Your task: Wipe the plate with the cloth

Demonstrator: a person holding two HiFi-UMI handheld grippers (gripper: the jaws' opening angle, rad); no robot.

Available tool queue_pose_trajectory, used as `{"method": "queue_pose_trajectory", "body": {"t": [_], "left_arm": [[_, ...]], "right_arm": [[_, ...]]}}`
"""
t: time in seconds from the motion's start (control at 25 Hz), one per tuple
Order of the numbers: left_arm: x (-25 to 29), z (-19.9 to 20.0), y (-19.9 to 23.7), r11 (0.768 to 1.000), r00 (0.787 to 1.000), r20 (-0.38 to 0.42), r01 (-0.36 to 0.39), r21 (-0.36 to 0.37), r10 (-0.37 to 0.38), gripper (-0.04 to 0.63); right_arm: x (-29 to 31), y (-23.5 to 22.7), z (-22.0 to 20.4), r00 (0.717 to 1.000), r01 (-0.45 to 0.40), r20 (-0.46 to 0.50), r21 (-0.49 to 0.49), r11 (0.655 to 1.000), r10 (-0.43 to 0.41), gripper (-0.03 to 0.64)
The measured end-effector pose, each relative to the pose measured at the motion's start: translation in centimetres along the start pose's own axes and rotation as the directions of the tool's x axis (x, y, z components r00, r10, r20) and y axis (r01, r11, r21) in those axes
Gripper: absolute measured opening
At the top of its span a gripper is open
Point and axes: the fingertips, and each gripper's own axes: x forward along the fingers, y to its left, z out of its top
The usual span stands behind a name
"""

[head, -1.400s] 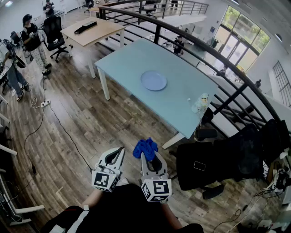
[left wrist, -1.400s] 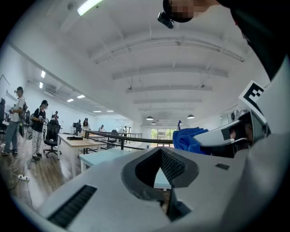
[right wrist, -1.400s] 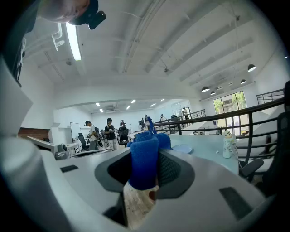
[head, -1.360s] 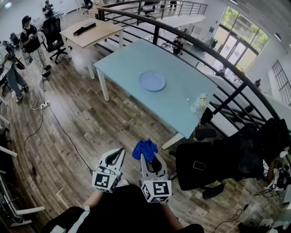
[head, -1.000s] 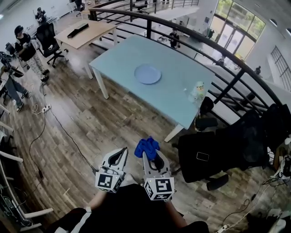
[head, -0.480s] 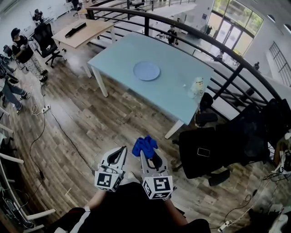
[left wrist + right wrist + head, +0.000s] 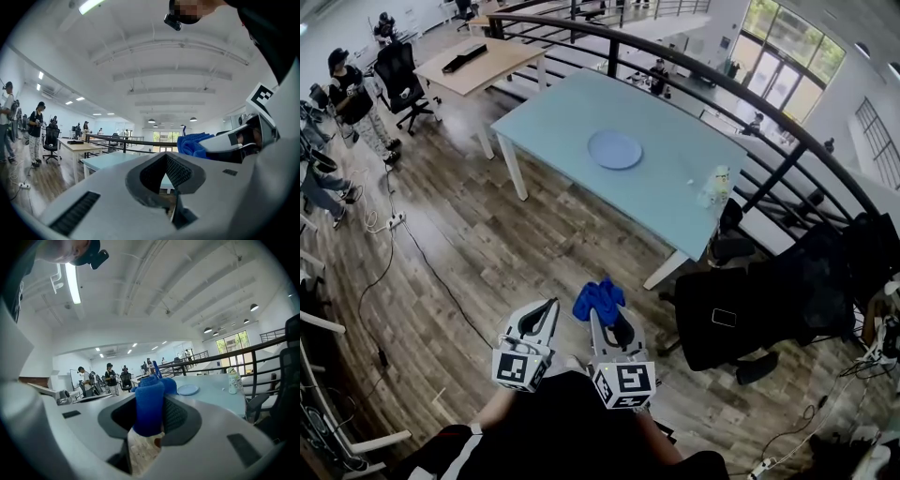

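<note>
well short of the table [image 7: 675, 202], the right gripper [image 7: 602, 317] is clenched on the blue cloth [image 7: 600, 298], which bunches between its jaws and spills over their tips. just beside it, the left gripper [image 7: 547, 309] has its jaws pressed together with nothing in them. each carries a cube of black-and-white square markers. wood floor [image 7: 544, 234] stretches from both to the table's near long edge. a black office chair [image 7: 750, 309] stands by the table's near right corner. the pale blue plate [image 7: 615, 149] lies about mid-table, well apart from a small bottle [image 7: 715, 187] at the right edge. a black railing [image 7: 610, 58] runs just behind the table. a wooden desk [image 7: 478, 64] and standing people [image 7: 352, 84] lie beyond its left end.
</note>
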Motion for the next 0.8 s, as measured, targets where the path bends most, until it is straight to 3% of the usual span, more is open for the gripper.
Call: {"method": "queue_pose_trajectory", "body": {"t": [0.8], "left_arm": [[5.4, -0.6, 3.9, 1.0, 1.0, -0.005, -0.009, 0.013, 0.009, 0.0]], "right_arm": [[7.2, -1.1, 0.1, 1.0, -0.022, -0.021, -0.017, 1.0, 0.022, 0.12]]}}
